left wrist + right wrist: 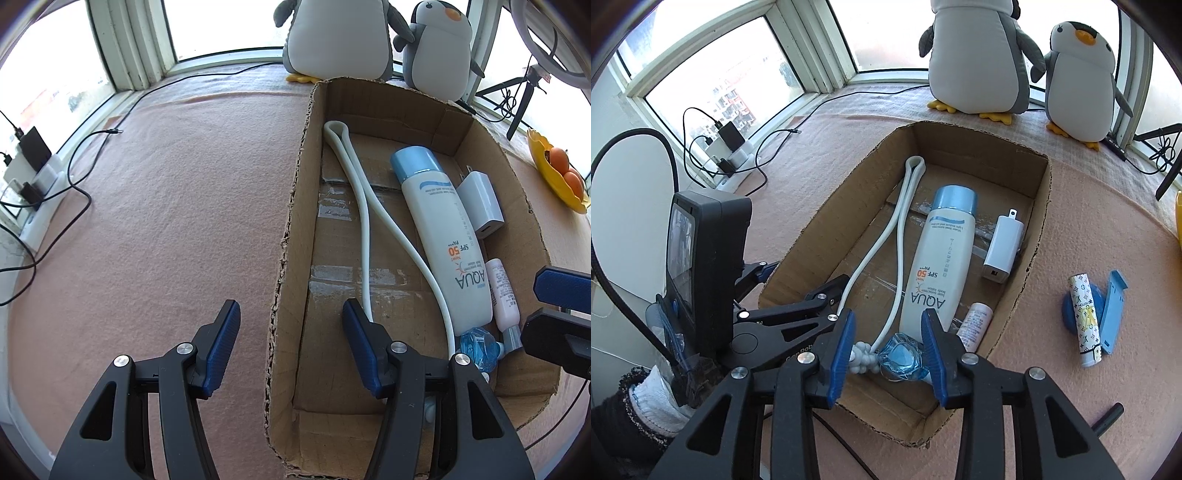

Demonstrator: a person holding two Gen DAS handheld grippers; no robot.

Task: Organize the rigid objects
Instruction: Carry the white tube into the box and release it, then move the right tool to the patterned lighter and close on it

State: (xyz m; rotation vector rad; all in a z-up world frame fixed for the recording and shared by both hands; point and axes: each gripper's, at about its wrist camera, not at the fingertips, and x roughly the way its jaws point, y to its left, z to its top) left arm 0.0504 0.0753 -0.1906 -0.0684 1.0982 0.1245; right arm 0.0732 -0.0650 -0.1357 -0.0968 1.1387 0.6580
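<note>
Box (1039, 206): holds sorted lotion bottle (936, 266), charger (1003, 245).
Left gripper (291, 349): spread astride box wall, steadying.
Right gripper (888, 352): parted around blue bottle (901, 356), apparently releasing.

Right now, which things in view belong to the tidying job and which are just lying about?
Job: box, lotion bottle, charger, small tube, white cord, clear blue piece, patterned tube, blue lid.
Lying about: penguin toys, power strip, yellow bowl, tripod.

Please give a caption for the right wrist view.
Right gripper open around a blue faceted object in the cardboard box.
</note>
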